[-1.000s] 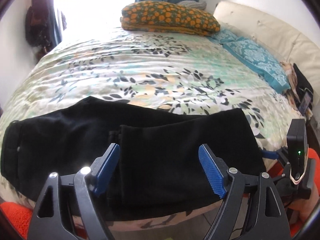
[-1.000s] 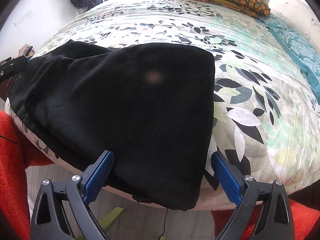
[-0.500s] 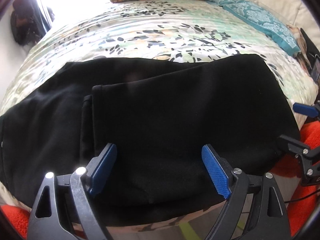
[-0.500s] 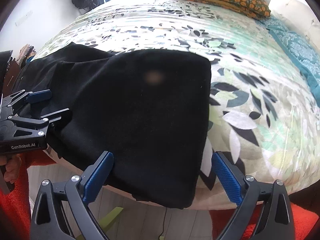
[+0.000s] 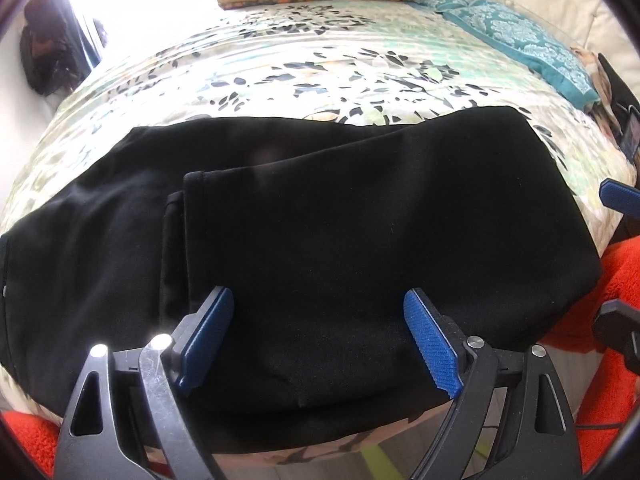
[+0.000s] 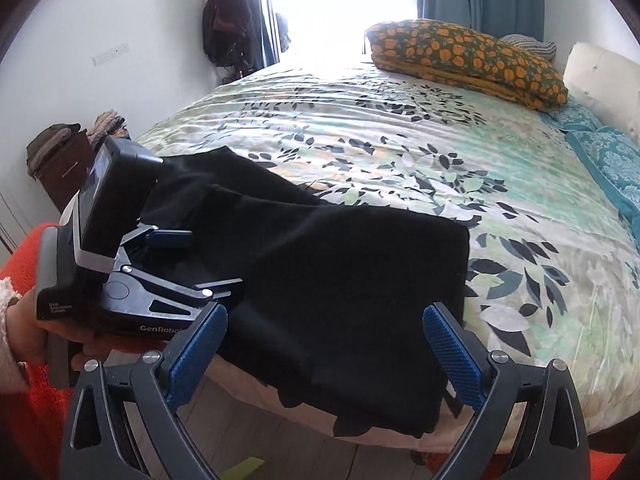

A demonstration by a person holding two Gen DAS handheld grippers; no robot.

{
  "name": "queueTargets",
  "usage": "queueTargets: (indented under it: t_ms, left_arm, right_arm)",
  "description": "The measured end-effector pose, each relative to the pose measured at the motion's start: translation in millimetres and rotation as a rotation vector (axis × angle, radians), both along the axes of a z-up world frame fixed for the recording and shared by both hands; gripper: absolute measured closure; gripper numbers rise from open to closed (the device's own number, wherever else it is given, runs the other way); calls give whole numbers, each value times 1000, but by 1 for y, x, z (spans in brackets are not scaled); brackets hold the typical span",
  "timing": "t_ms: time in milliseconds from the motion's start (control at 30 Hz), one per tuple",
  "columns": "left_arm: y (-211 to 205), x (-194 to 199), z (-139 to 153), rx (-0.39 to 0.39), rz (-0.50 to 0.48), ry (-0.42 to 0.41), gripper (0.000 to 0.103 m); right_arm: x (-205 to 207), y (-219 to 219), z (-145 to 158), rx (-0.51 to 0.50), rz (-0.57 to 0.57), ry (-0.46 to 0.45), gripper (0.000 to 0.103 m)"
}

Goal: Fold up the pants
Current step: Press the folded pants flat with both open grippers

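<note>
Here the pants (image 5: 340, 248) lie along the near edge of the bed (image 5: 320, 68), already doubled over, with the cuffs (image 5: 188, 200) resting partway across the lower layer and some cloth hanging off the mattress edge. The left tool (image 5: 320, 336) hovers wide, gripping nothing; the right tool (image 6: 324, 344) is likewise wide and empty near the folded end. The fabric looks soft, light and limp, likely to sag and slip between layers. A sound hold would probably pinch both layers at the cuff edge, and at the folded end's corners.
</note>
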State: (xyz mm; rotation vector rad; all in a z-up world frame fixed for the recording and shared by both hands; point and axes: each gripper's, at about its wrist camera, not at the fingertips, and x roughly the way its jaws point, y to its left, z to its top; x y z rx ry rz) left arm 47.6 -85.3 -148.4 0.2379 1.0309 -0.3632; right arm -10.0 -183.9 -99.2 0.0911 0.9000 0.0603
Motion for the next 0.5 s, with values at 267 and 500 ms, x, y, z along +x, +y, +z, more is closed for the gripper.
queueTargets:
  t_ms: [267, 500]
  left_arm:
    - [0, 0, 0, 0, 1, 0, 14]
    - [-1, 0, 0, -3, -2, -8, 13]
  right_arm:
    - [-1, 8, -11, 5, 40, 31, 5]
    - [3, 10, -29, 20, 53, 114, 5]
